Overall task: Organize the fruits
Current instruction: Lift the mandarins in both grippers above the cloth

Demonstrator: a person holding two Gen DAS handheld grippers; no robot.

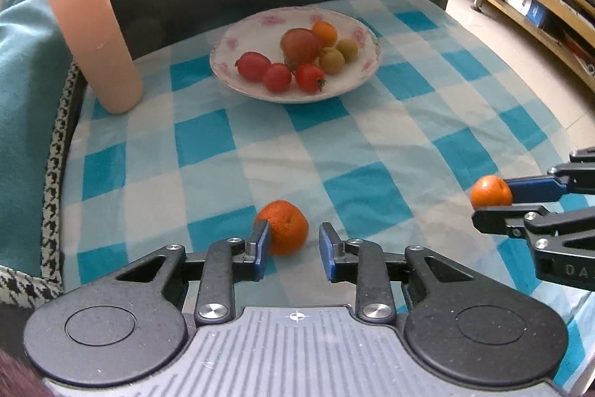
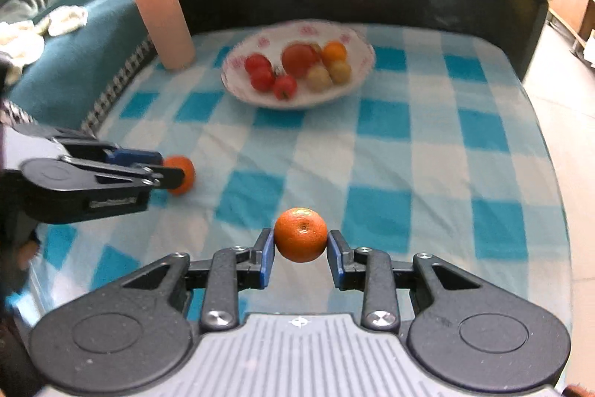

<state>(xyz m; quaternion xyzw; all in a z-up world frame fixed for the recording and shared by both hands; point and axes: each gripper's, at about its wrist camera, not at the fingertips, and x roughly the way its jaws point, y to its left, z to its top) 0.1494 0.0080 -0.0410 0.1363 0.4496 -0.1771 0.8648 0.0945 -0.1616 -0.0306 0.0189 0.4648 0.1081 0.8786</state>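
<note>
Pinching one orange (image 2: 301, 235) for transfer to the plate (image 2: 238, 88), the right gripper (image 2: 300, 257) hovers; left gripper (image 1: 293, 250), spread, straddles another orange (image 1: 286, 227) near the cloth's (image 1: 372, 144) front edge.

Checked cloth (image 2: 372, 151) lies open up to the plate (image 2: 357, 77) — pink cylinder (image 2: 160, 13) flanks left.

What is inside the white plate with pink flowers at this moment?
The plate holds three small red tomatoes, one big reddish fruit, one orange and two yellow-green fruits. Whether anything lies behind the big fruit cannot be seen.
</note>
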